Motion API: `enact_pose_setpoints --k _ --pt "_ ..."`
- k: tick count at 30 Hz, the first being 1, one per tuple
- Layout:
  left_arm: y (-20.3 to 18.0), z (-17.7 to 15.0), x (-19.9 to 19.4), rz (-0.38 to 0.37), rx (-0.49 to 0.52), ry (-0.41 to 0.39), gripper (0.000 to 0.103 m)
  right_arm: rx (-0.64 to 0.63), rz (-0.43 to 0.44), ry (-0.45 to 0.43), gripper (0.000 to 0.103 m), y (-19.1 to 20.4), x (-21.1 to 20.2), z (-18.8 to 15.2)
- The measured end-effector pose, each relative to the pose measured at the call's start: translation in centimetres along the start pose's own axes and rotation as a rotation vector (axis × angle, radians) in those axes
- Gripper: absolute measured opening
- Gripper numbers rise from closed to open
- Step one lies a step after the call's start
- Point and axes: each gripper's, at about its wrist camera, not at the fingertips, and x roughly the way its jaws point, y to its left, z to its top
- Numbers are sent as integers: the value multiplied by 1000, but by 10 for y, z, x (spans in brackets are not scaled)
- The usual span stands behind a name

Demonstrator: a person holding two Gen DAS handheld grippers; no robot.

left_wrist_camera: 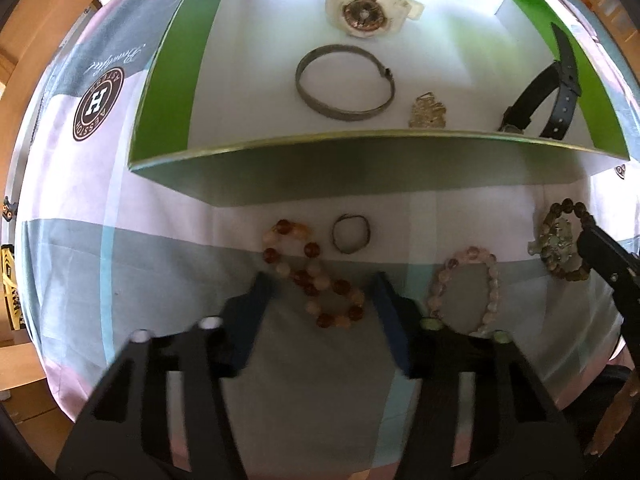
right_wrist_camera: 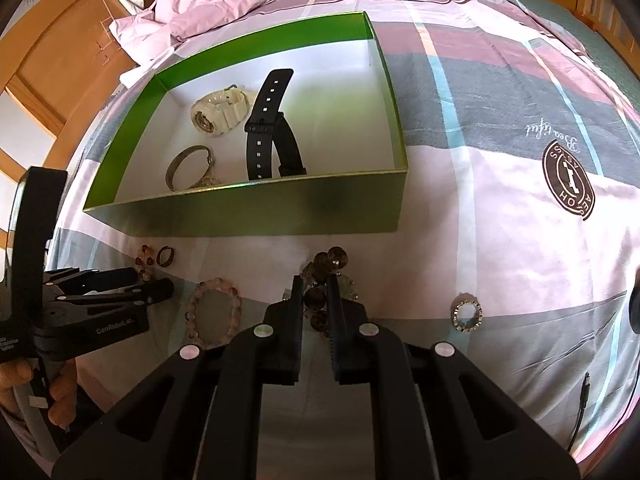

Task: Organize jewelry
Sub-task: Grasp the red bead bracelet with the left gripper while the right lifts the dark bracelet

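On the bed, before the green box, the left claw is straddling, part-open, the amber bead bracelet, while the right claw is gripping the brown bead bracelet.

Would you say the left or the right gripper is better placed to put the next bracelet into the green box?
Probably the right gripper: its jaws already pinch the dark beaded bracelet before the green box. The left gripper only straddles the amber bracelet.
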Motion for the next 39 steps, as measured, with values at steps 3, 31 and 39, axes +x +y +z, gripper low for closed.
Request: enact_pose_setpoints --k 3,31,39 --pt "-2 0 -3 -13 -1 -9 21 -6 -2 4 11 2 2 -1" --pt "-5 -13 -83 -4 74 -290 8 -130 146 -205 11 34 -42 -3" --pt "-6 -13 -83 4 83 -291 8 -130 142 -198 11 34 -40 -2"
